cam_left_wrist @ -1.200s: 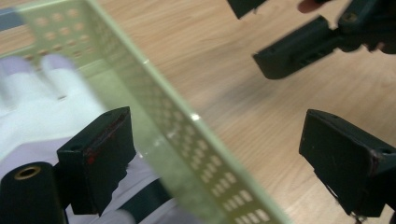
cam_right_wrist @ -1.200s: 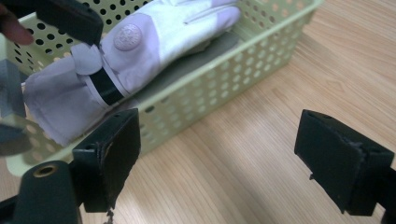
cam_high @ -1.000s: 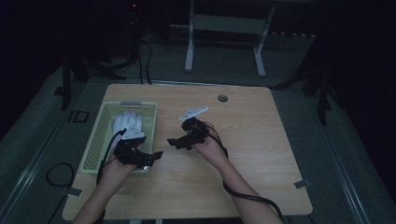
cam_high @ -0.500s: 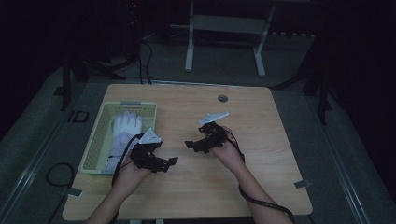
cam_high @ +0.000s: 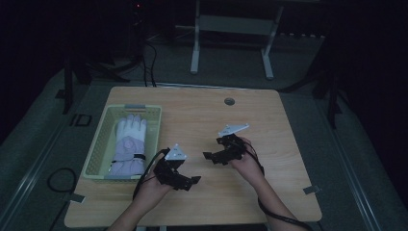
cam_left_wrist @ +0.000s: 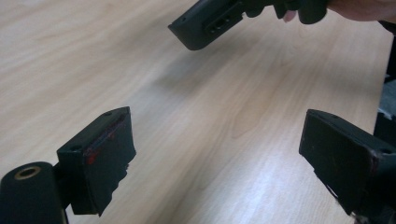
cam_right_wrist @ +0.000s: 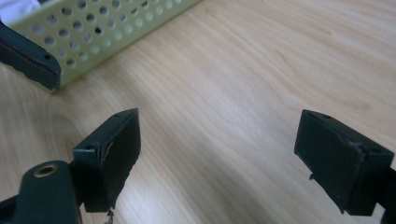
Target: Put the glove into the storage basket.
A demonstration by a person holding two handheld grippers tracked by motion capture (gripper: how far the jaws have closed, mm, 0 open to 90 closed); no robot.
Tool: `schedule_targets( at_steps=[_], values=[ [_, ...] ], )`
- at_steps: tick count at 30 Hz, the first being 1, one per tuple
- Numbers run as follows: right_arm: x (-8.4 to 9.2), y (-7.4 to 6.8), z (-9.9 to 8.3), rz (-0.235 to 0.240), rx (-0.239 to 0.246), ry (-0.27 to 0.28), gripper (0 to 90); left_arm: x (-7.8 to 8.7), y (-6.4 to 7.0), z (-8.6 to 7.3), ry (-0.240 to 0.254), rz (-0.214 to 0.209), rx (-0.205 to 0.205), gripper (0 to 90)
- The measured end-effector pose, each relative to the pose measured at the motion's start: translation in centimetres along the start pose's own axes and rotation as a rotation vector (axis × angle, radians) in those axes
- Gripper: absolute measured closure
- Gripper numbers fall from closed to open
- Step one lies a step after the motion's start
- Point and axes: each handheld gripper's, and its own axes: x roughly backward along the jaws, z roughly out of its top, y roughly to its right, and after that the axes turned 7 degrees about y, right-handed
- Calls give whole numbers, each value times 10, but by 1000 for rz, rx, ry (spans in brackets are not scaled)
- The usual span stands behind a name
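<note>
High view shows a wooden table (cam_high: 269,125) with a pale green perforated basket (cam_high: 102,139) along its 9 o'clock edge. Inside the basket lies a padded glove (cam_high: 129,144), white at the fingers and lilac over the back, with a dark strap across the cuff. Its fingers point toward 12 o'clock and its cuff toward 6 o'clock. It lies flat and nearly covers the basket floor.

The left gripper (cam_high: 185,182) hovers over bare wood just off the basket's 4 o'clock corner. Its jaws stand wide apart with nothing between them, as the left gripper view (cam_left_wrist: 224,154) makes plain. The right gripper (cam_high: 214,156) sits near the table's centre, at 2 o'clock from the left one. Its jaws are also spread and empty in the right gripper view (cam_right_wrist: 224,154), where the basket wall crosses the 11 o'clock corner.

The glove looks light, soft and thickly padded, so it should fold and sag rather than hold its shape. Fabric like this is unlikely to slip and nothing about it seems fragile. A grip on 1 fingertip would probably let the rest dangle and catch the basket rim. The cuff by the strap looks the firmest place to pinch. With 2 grippers free, 1 at the cuff and 1 at the fingers should lift it level.
</note>
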Motion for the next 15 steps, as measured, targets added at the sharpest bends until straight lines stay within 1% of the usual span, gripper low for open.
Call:
schedule_targets(
  at_steps=[2,5,8,10,15],
  values=[
    [2,2,-7,8,3,5,146,-7,3,-2,-6,-18,-5,106],
    [7,5,-19,38,11,11,146,-17,7,-4,-11,-43,-4,106],
    [10,5,-30,55,21,-4,141,-25,11,-6,-16,-54,-9,106],
    [12,4,-37,46,26,-5,141,-30,13,-7,-19,-63,-13,106],
    [15,3,-53,49,23,-12,141,-42,17,-11,-18,-82,-15,106]
  ],
)
